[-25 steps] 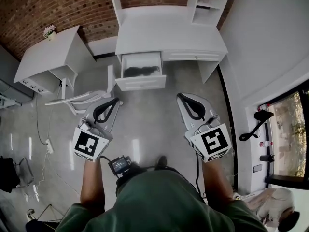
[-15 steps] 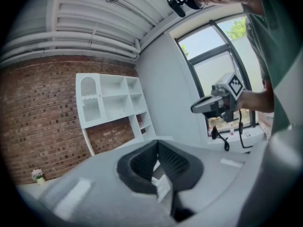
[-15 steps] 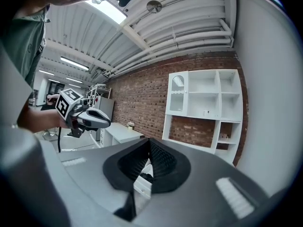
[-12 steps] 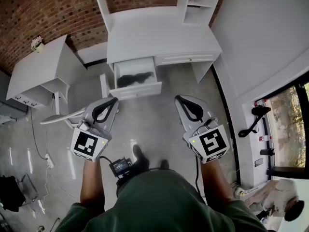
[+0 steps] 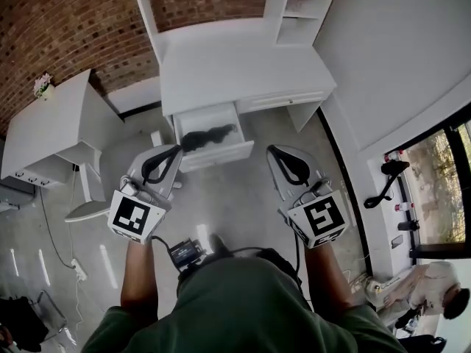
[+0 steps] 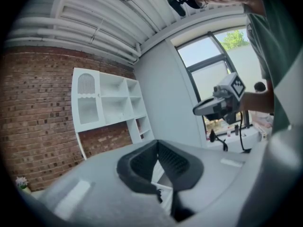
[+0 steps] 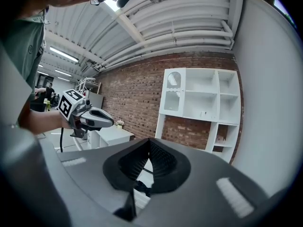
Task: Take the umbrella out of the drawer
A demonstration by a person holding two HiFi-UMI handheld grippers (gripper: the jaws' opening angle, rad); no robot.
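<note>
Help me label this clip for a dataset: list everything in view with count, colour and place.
wall: one, red brick, at the back
desk: one, white, with shelves, against the wall
drawer: one, white, open, under the desk's left part
umbrella: one, black, in the drawer
side table: one, white, left of the desk
flowers: one pot, pale, on the side table
chair: one, white, by the side table
window: one, dark-framed, far right
left tongs: one, grey, shut, empty, short of the drawer
right tongs: one, grey, shut, empty
</note>
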